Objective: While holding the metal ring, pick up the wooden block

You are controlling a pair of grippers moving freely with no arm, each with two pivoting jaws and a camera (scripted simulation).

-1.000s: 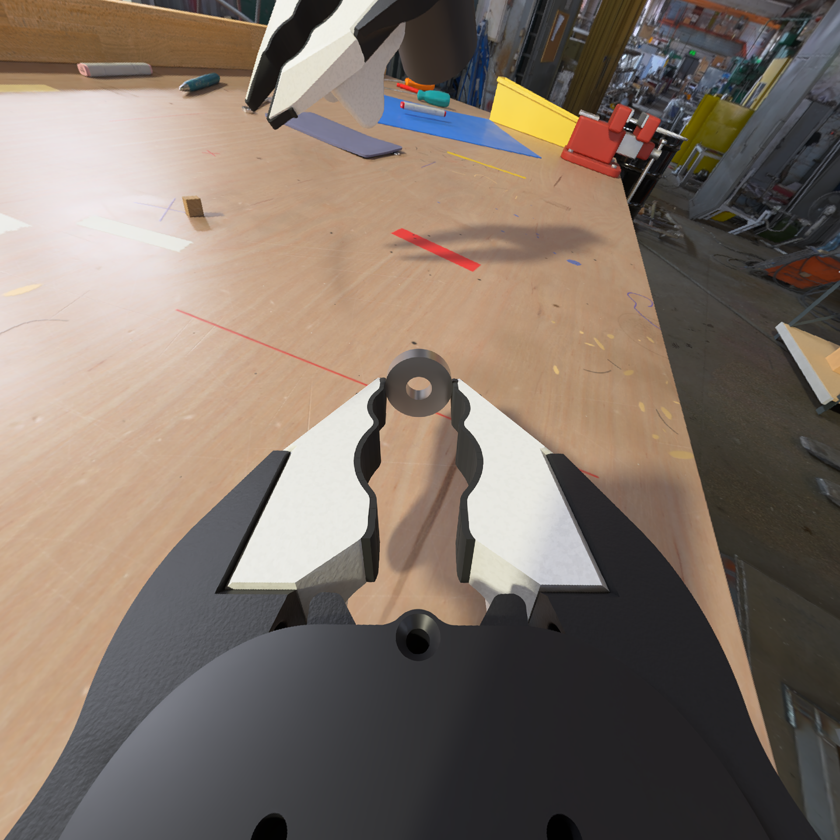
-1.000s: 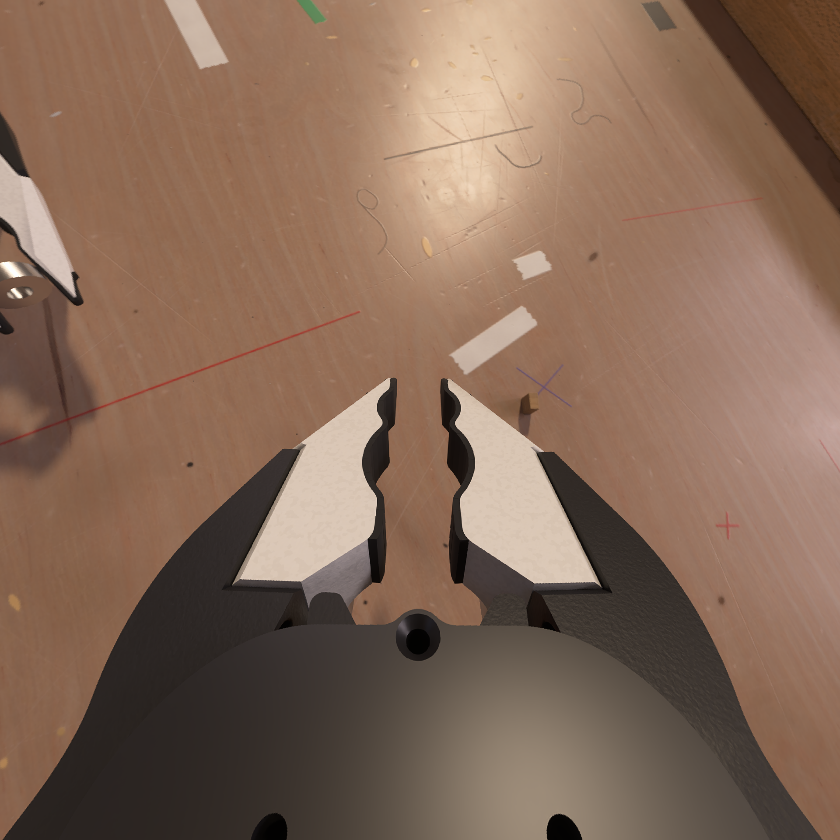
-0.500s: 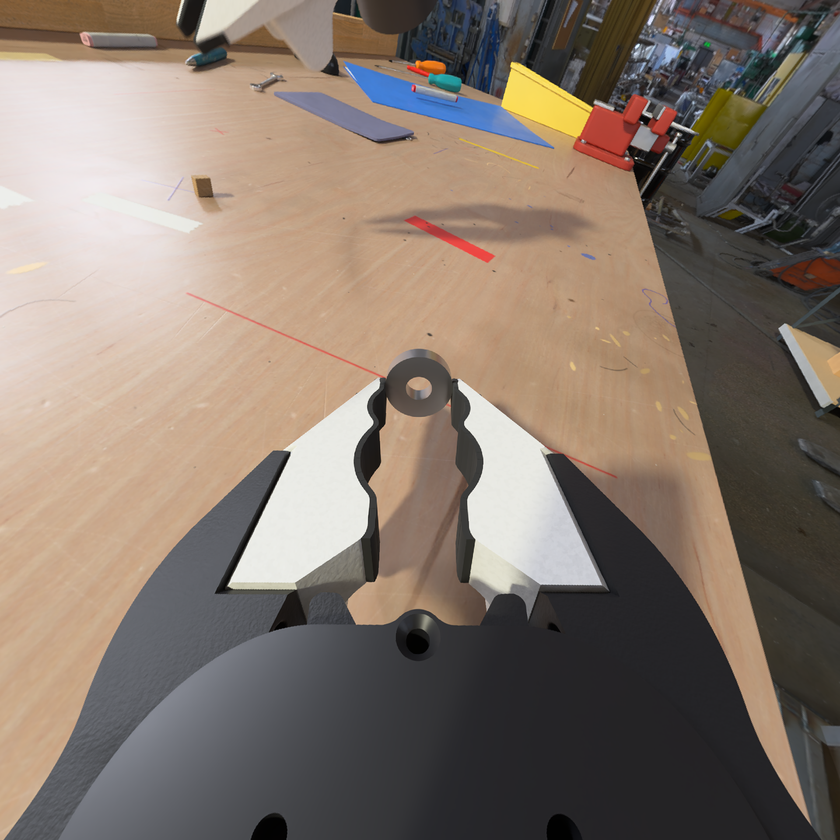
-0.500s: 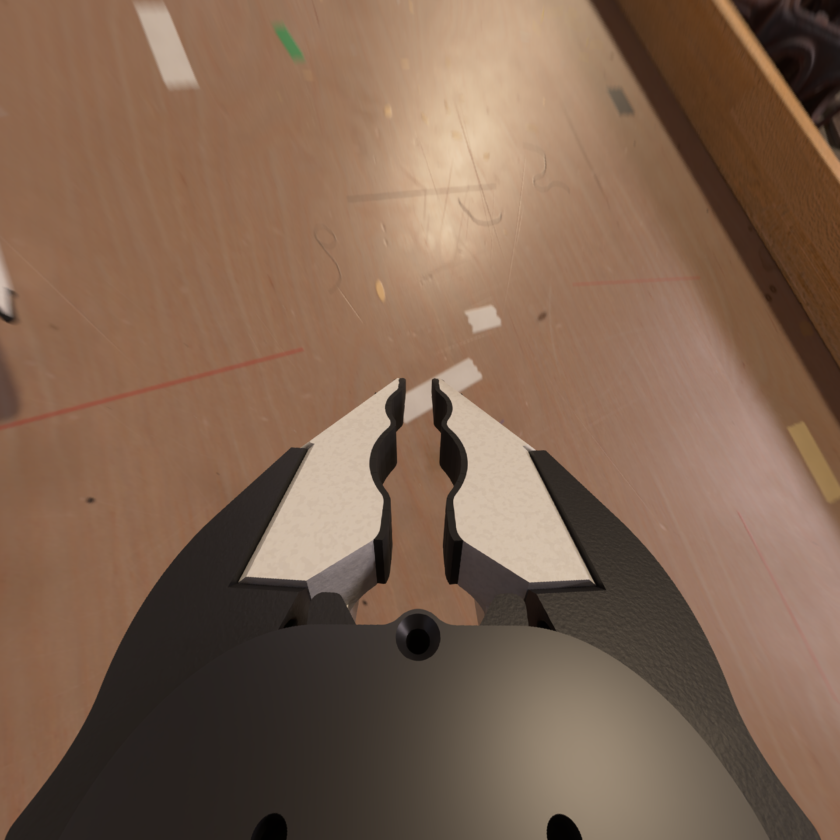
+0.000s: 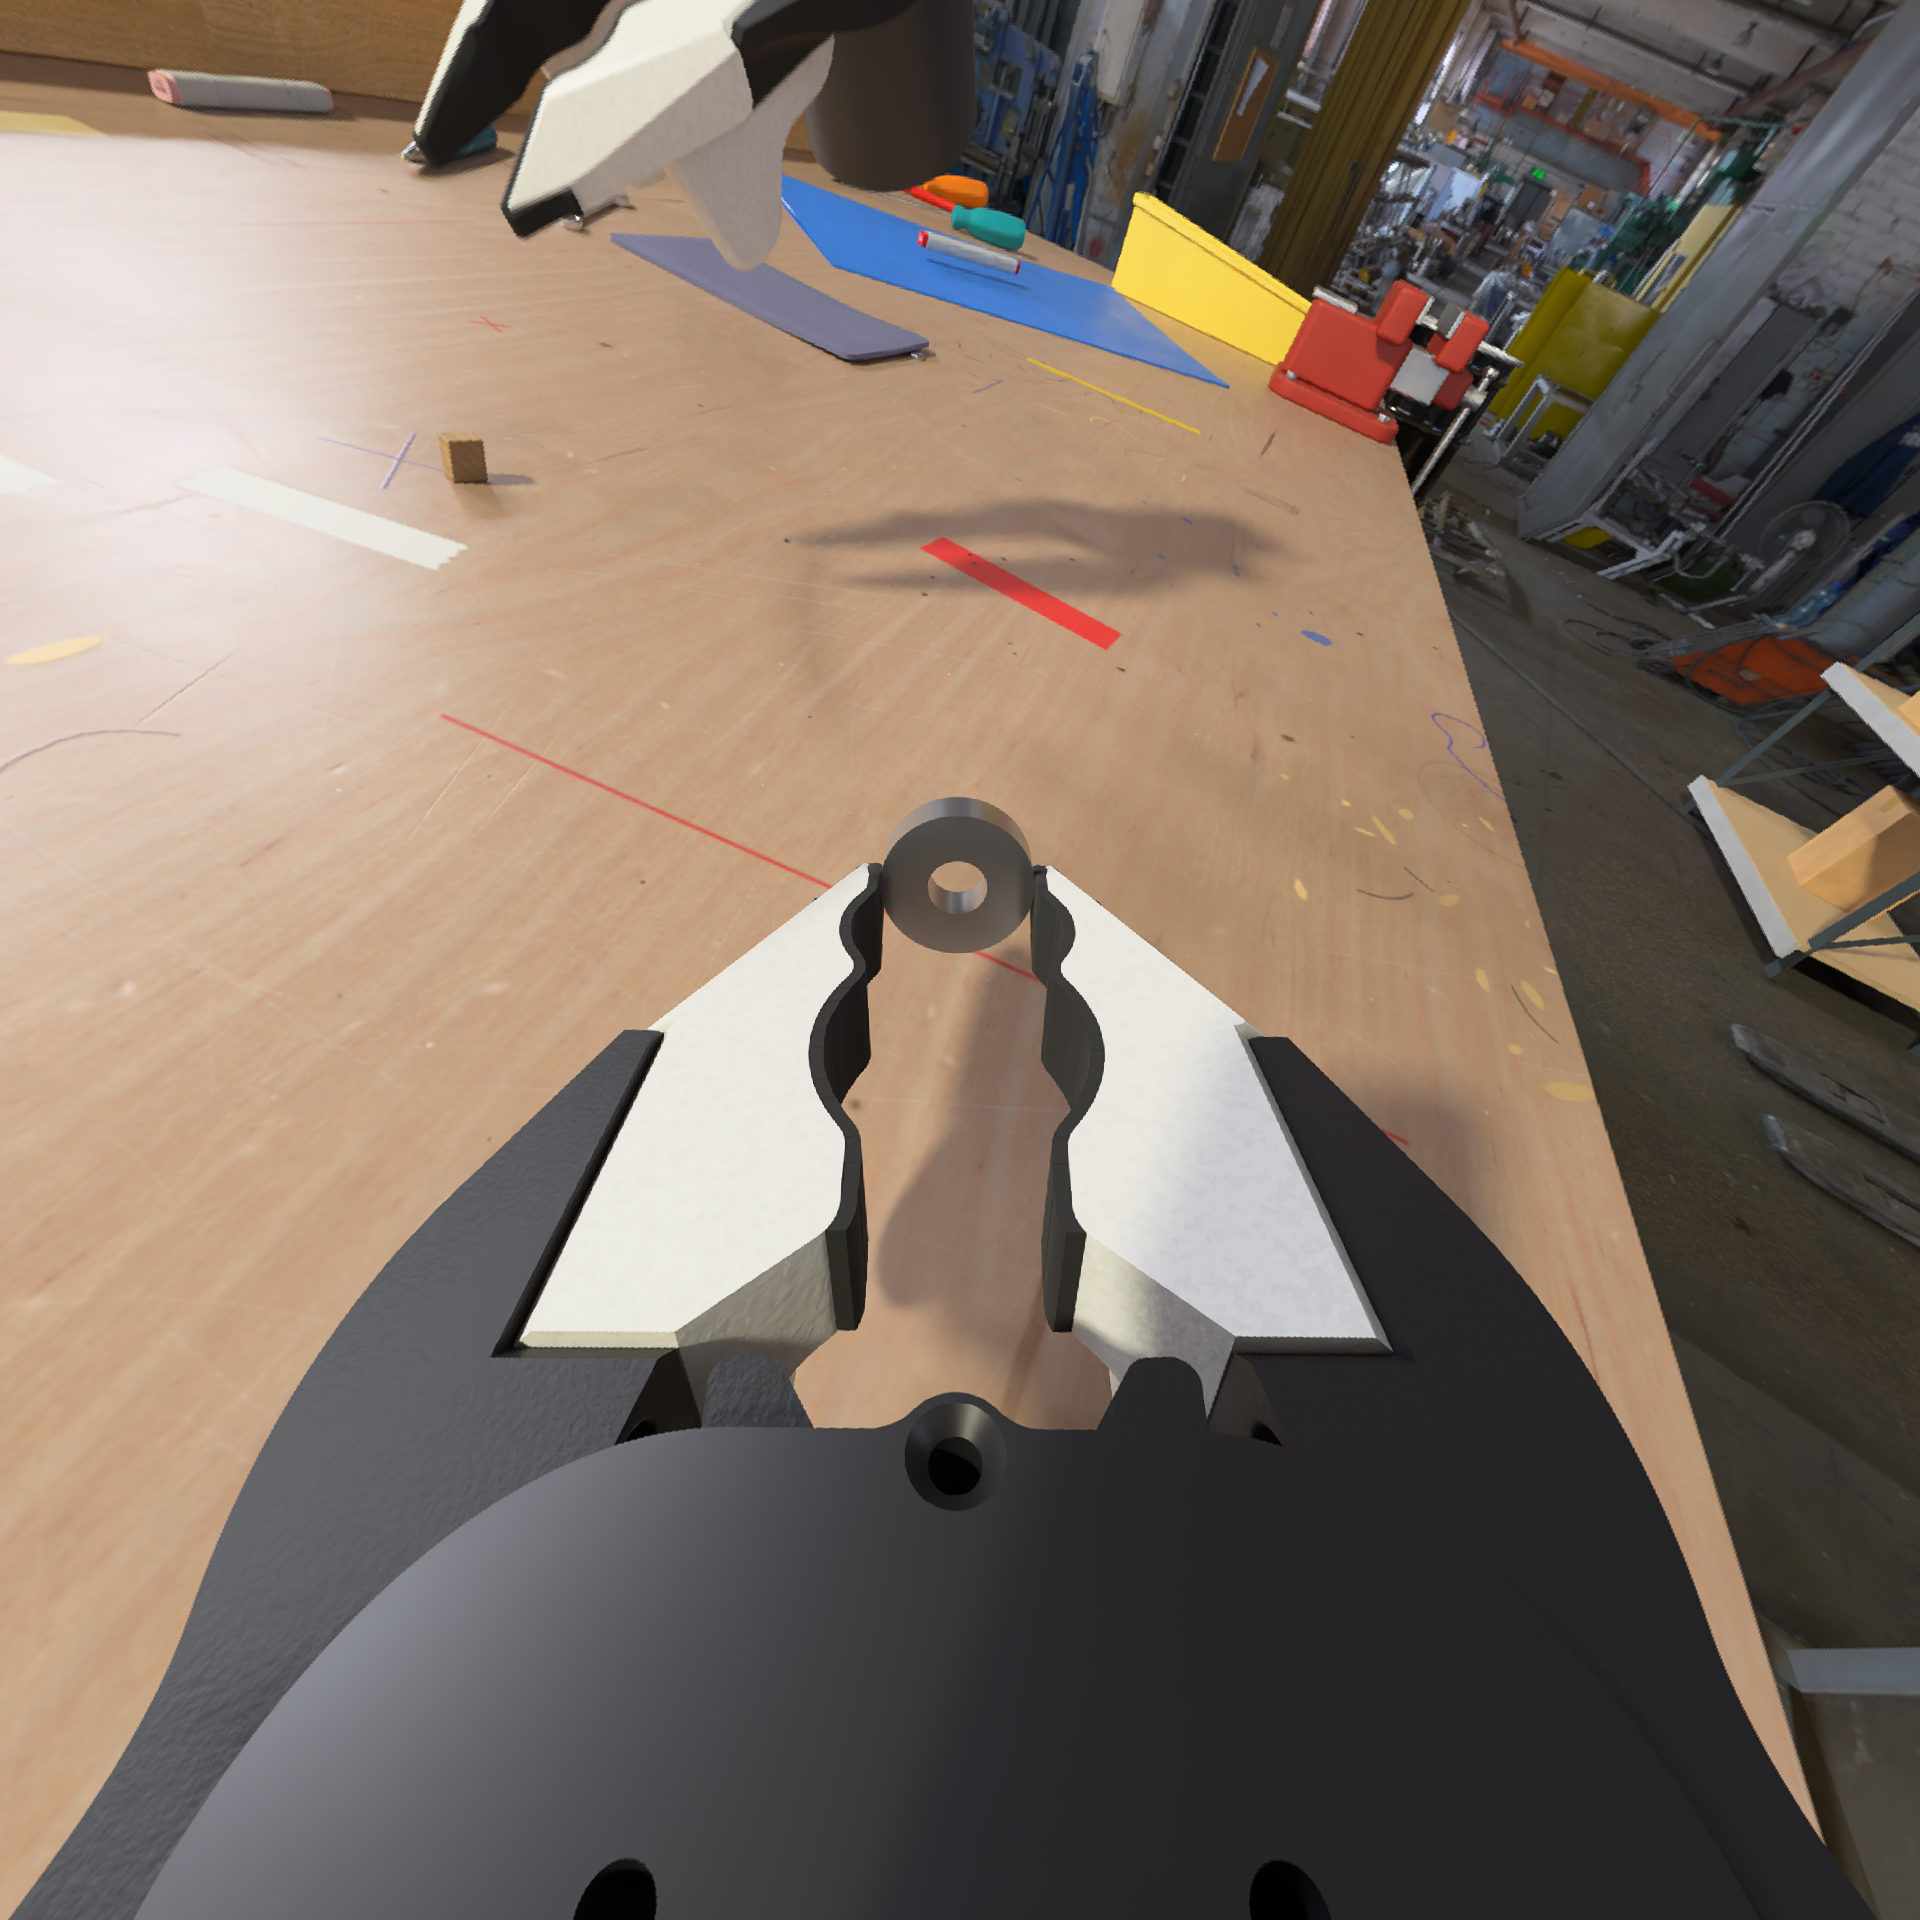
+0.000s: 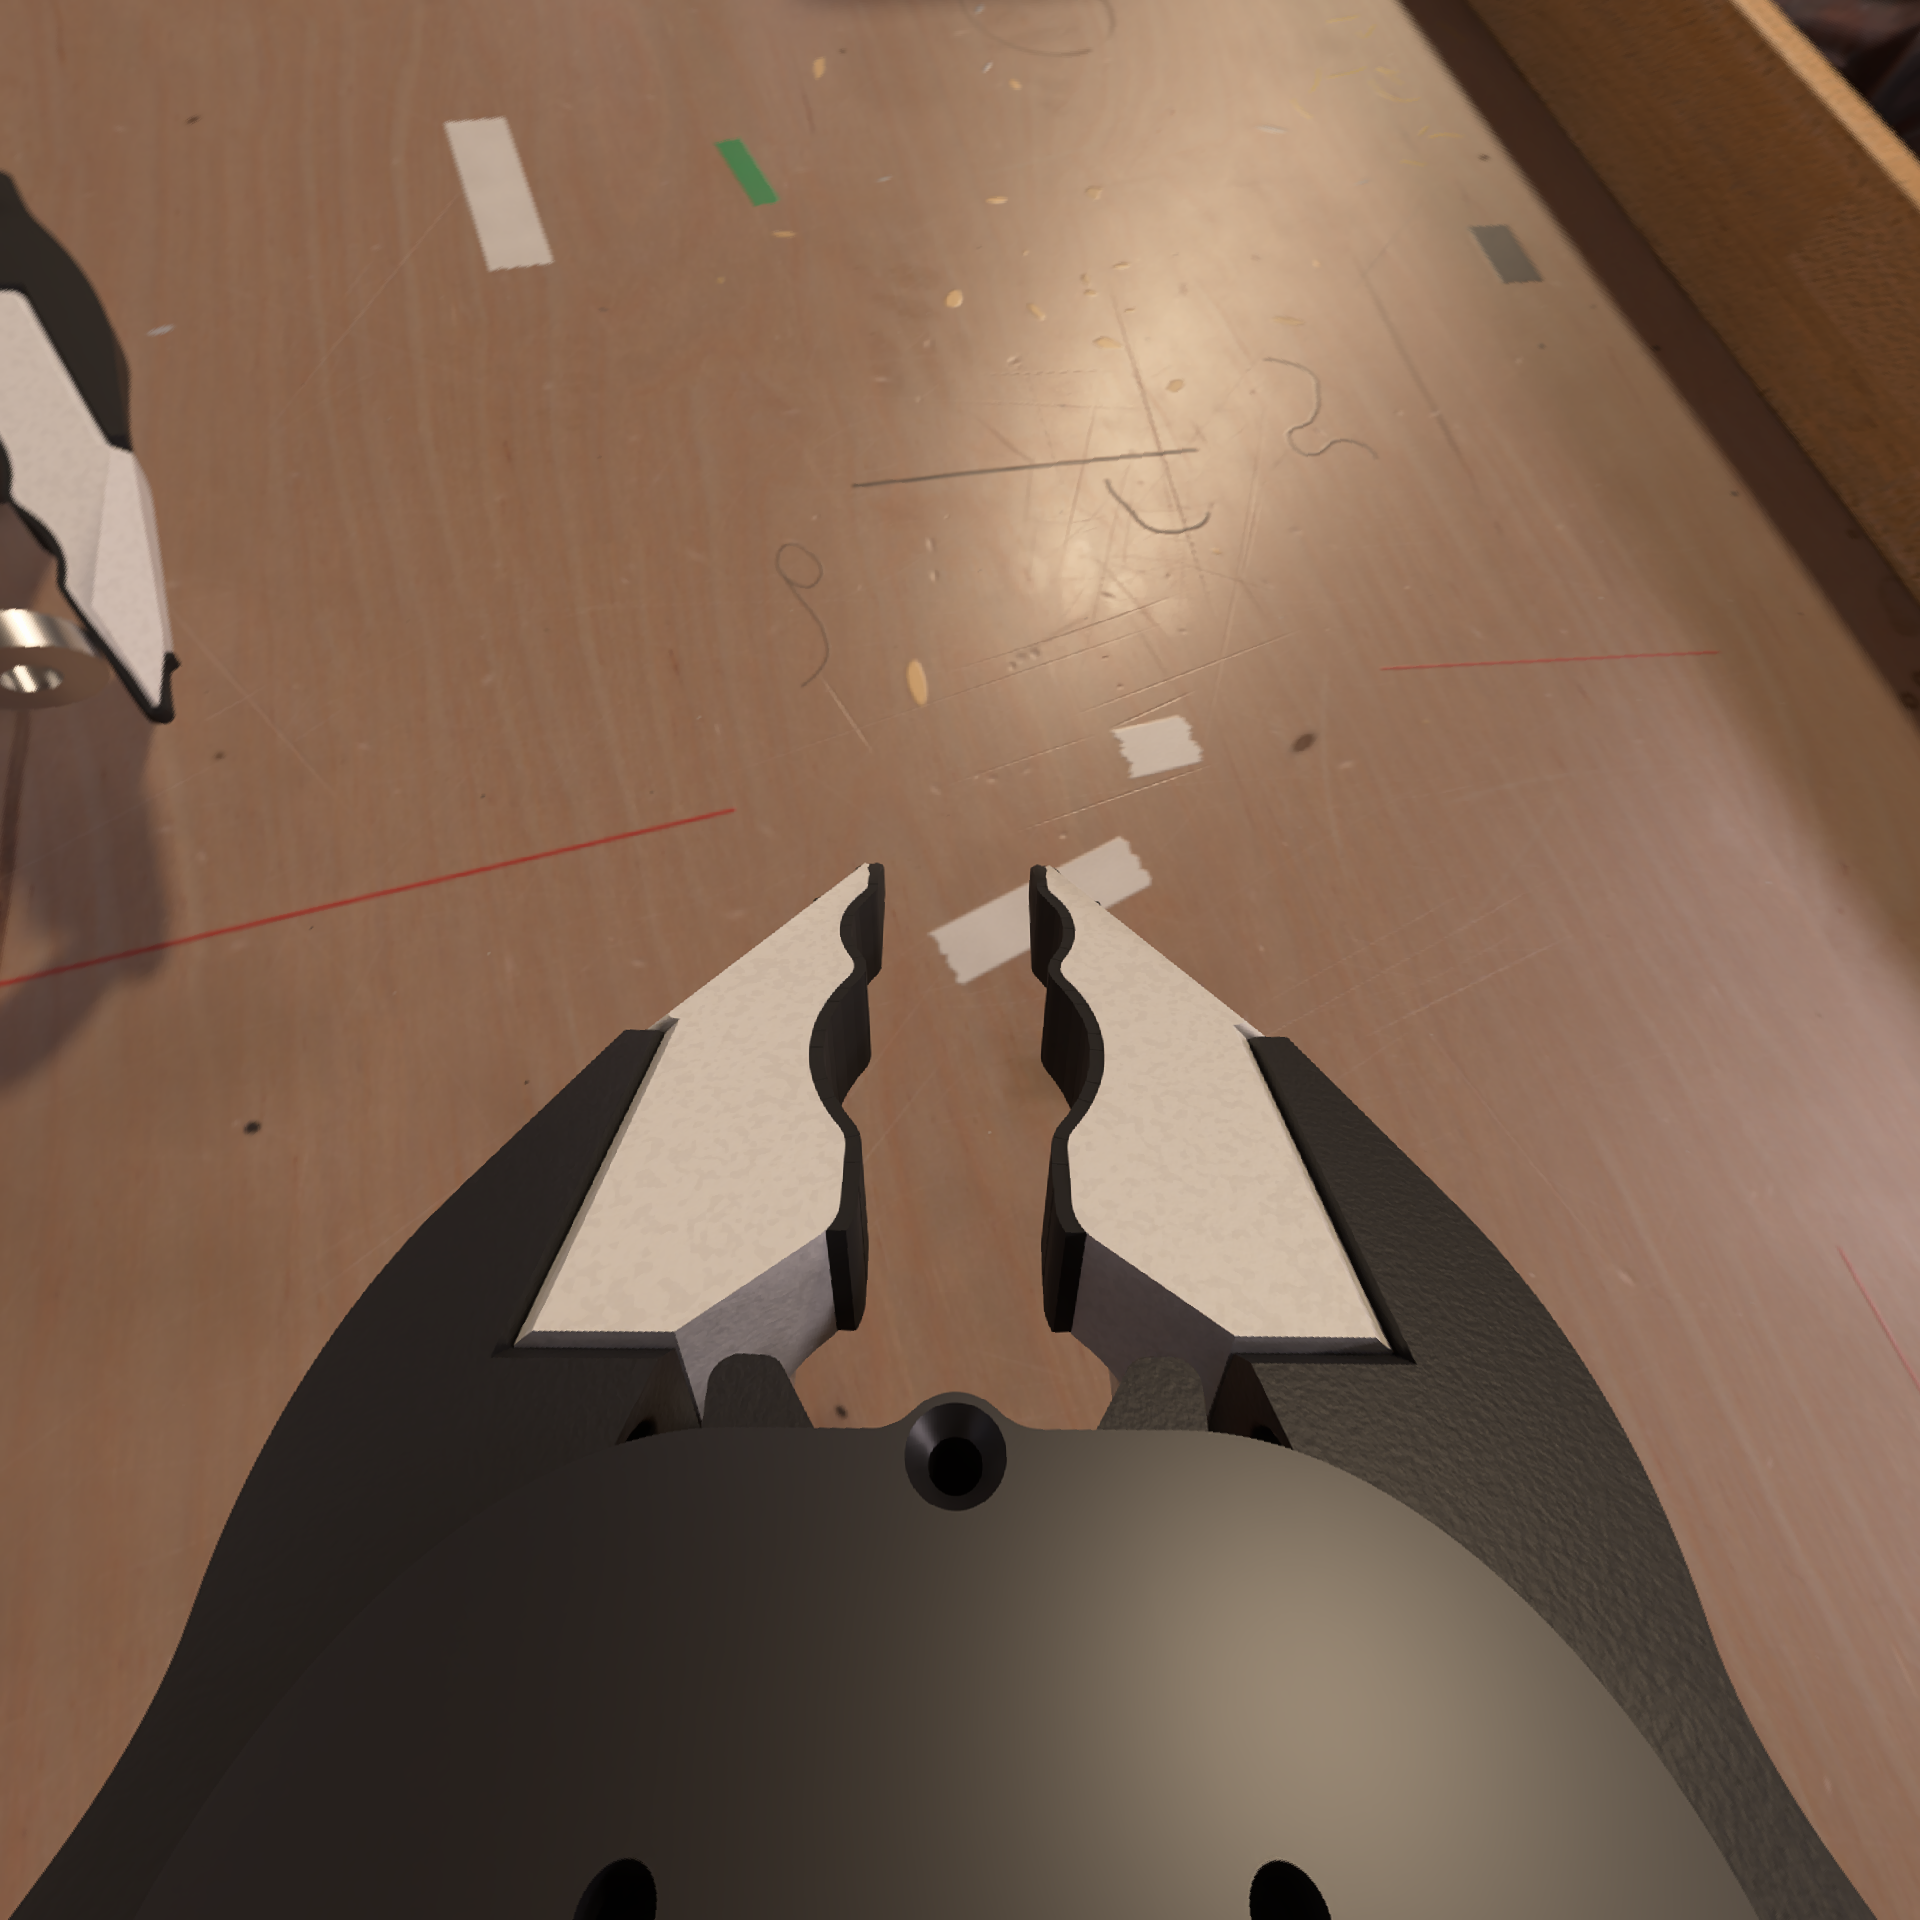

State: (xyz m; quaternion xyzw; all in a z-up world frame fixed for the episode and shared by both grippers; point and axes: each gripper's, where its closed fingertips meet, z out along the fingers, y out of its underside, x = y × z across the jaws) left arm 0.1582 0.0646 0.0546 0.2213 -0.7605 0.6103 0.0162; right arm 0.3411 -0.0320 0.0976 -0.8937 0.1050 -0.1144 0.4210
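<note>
My left gripper [image 5: 956,883] is shut on the grey metal ring [image 5: 956,888] and holds it upright above the table. The small wooden block [image 5: 463,457] stands on the table far ahead to the left, beside a white tape strip [image 5: 322,516]. My right gripper [image 5: 473,182] hovers high above the table's far side, beyond the block. In the right wrist view the right gripper [image 6: 956,883] is open and empty, over a white tape strip [image 6: 1039,909]; the block does not show there. One finger [image 6: 104,561] of the left gripper and the ring [image 6: 36,665] show at the left edge.
A blue mat [image 5: 987,281], a grey-purple strip [image 5: 769,296], a yellow bin [image 5: 1195,275] and a red vise [image 5: 1371,353] lie at the far right. The table's edge [image 5: 1507,935] drops off to the right. A wooden rail [image 6: 1714,208] borders the table in the right wrist view.
The right gripper's jaws have spread wider, and its view has swung back so the left gripper shows again. In the left wrist view it looms lower and nearer. The left gripper still holds the ring.
</note>
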